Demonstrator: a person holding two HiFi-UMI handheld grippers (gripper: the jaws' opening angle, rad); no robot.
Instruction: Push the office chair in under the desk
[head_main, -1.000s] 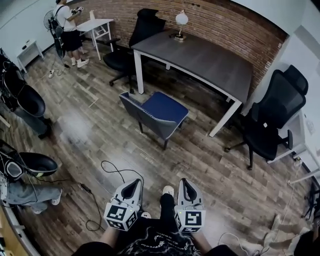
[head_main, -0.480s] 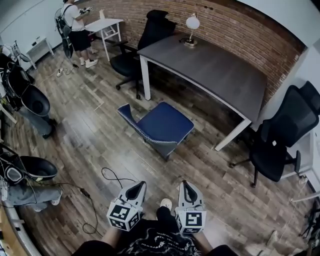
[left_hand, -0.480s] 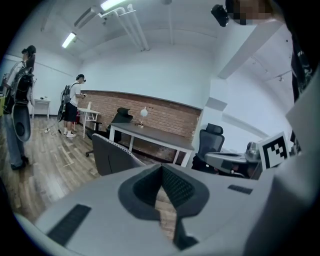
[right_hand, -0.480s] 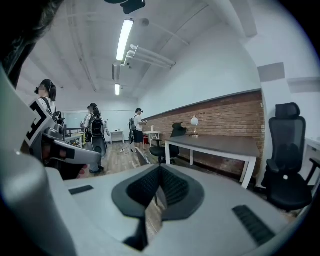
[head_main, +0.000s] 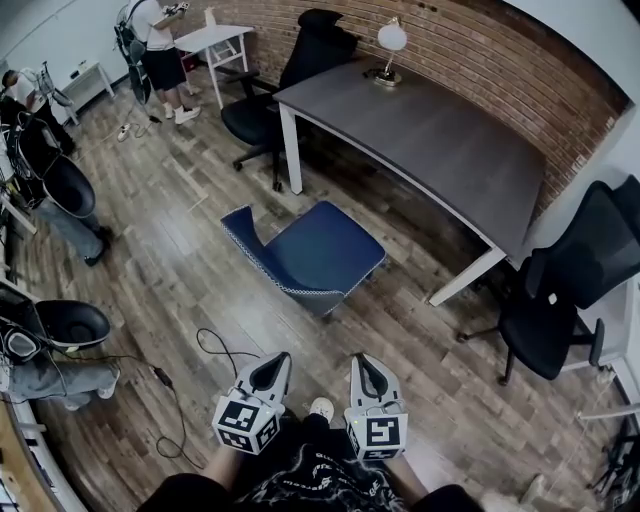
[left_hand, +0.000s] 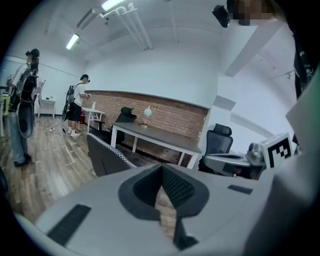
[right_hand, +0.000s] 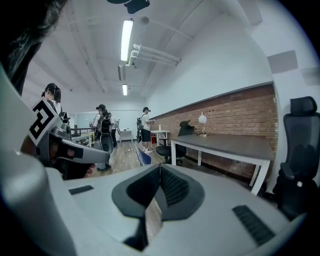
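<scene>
A blue chair (head_main: 305, 255) with a patterned backrest stands on the wood floor, out in front of the grey desk (head_main: 430, 130) with white legs. Its back faces left and its seat faces the desk. My left gripper (head_main: 268, 372) and right gripper (head_main: 368, 372) are low in the head view, side by side, well short of the chair. Both are shut with nothing between the jaws. The left gripper view shows its shut jaws (left_hand: 161, 172), the chair back (left_hand: 105, 155) and the desk (left_hand: 155, 134) beyond. The right gripper view shows its jaws (right_hand: 159, 175) and the desk (right_hand: 235, 142).
A black office chair (head_main: 290, 75) sits at the desk's far left end, another (head_main: 570, 290) at its right end. A lamp (head_main: 390, 45) stands on the desk. A person (head_main: 160, 50) stands by a small white table (head_main: 215, 40). A cable (head_main: 215, 345) lies on the floor near my feet.
The head view has moved forward and a little left, so the blue chair and desk sit nearer and more central. Both grippers stay shut and level with each other.
</scene>
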